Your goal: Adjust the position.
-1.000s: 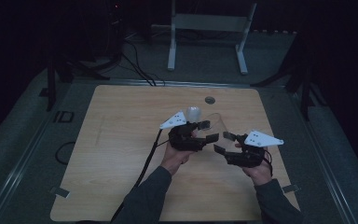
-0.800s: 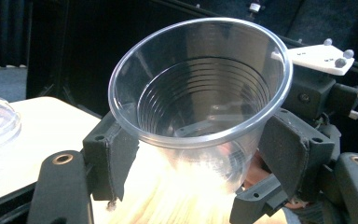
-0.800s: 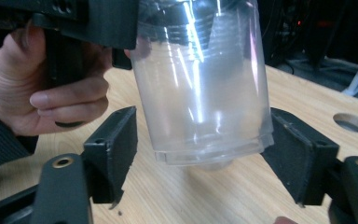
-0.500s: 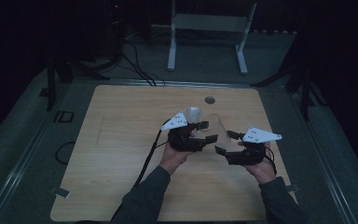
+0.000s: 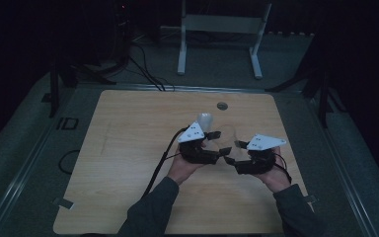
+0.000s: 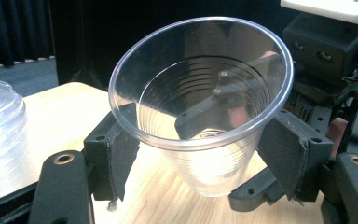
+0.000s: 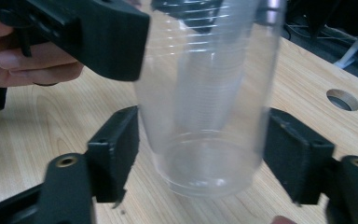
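- We see a clear plastic cup held above the wooden table, near its middle.
- Our left gripper is clamped on the cup just below the rim, a pad touching each side.
- Our right gripper has its jaws apart, one on each side of the cup's base; we can't tell if they touch.
- A stack of clear cups stands just beside the left gripper.
- A round hole sits near the table's far edge.

Cup between left gripper fingers, cup stack left
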`<state>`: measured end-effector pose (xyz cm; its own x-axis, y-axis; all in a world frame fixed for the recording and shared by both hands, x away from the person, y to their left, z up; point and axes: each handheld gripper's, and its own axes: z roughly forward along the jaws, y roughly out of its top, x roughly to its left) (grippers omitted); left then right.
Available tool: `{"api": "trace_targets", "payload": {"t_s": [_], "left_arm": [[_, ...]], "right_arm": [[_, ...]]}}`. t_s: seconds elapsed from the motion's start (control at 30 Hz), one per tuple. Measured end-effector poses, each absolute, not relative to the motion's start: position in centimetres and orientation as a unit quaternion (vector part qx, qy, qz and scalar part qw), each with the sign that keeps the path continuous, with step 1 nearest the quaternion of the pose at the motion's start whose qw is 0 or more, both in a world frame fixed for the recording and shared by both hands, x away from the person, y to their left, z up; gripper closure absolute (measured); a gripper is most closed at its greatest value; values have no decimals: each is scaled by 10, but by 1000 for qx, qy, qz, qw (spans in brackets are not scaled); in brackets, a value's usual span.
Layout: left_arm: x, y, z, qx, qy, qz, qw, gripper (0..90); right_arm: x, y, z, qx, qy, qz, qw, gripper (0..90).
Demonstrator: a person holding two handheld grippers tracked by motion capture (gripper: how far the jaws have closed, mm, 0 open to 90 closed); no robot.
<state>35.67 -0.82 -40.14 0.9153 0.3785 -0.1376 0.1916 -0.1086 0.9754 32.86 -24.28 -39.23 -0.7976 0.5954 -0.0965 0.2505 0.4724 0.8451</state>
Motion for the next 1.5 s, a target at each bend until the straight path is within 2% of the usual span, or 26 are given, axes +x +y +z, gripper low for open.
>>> {"api": "trace_targets", "payload": {"t_s": [0.17,0.27,0.87,1.5], "left_arm": [[356,-8,-401,741,191,71,640,293],[356,-8,-400,739,192,68,642,281],[356,-13,-400,704,219,51,674,223],[355,-19,-400,682,233,50,692,250]], "right_arm": [[327,-241,-393,249,834,448,205,394],[326,-242,-393,249,832,450,208,406],[323,-242,-405,273,801,493,202,412],[321,-241,-413,285,781,520,196,412]]}}
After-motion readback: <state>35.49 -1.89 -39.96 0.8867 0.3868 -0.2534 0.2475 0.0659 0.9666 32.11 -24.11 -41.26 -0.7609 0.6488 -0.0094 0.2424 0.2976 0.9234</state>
